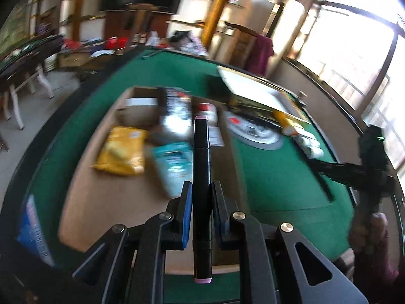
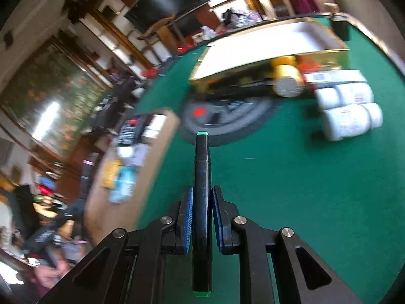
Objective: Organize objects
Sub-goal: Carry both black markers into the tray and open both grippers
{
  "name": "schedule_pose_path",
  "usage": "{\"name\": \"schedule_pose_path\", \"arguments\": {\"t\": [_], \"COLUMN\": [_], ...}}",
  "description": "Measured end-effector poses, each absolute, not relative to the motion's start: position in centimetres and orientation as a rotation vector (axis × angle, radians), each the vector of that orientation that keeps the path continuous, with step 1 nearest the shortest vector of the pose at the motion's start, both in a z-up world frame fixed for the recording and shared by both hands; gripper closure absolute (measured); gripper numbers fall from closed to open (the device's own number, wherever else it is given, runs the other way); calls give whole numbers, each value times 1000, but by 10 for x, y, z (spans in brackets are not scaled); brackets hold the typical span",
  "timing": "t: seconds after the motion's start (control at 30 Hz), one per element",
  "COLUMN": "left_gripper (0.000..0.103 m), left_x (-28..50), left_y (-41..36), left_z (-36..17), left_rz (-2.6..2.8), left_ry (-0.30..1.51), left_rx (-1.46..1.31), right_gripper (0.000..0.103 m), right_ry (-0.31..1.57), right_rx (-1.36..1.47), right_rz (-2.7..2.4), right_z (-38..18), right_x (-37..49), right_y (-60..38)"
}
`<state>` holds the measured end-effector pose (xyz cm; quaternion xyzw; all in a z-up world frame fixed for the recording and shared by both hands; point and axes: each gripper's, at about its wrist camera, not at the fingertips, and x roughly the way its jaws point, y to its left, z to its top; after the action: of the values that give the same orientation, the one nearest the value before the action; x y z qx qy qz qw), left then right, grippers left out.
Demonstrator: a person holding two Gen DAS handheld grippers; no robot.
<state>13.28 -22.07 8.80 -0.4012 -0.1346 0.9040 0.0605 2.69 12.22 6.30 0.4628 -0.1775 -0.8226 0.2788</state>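
My left gripper is shut on a black marker with pink end caps, held above an open cardboard box on the green table. My right gripper is shut on a black marker with green end caps, held above the green felt. The right gripper also shows at the right edge of the left wrist view. The box holds a yellow packet, a teal packet and other blurred items.
A gold-rimmed open box stands at the back of the table, with a yellow jar and white rolls beside it. A round grey disc lies on the felt. A blue packet lies left of the cardboard box.
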Motion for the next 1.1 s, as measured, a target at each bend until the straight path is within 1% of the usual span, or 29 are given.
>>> {"name": "schedule_pose_path", "arguments": {"t": [0.1,0.27,0.43,0.6,0.67,0.77,0.97,1.1], "left_gripper": [89,89,89,89,89,89,88,88], "left_x": [136,130,120,114,108,104,111,122], "left_y": [-247,-277,-289,-291,-291,-289,-285,-285], "left_z": [80,64,52,46,42,31,27,29], "left_rz": [2769,2807,2824,2838,2819,2772,2764,2804], "left_ry": [-457,-505,-518,-541,-592,-663,-708,-698], "left_rx": [-1260,-1334,-1402,-1412,-1430,-1456,-1445,-1435], "right_gripper": [86,86,86,86,86,86,86,86], "right_ry": [-498,-461,-407,-339,-304,-258,-201,-132], "right_rx": [1215,1221,1288,1359,1382,1396,1407,1399], "right_rz": [-2122,-2008,-1887,-1805,-1793,-1809,-1855,-1876], "right_z": [79,87,70,48,39,31,23,21], "right_x": [31,38,42,44,45,46,45,49], "right_y": [94,34,-37,-97,-117,-131,-137,-140]}}
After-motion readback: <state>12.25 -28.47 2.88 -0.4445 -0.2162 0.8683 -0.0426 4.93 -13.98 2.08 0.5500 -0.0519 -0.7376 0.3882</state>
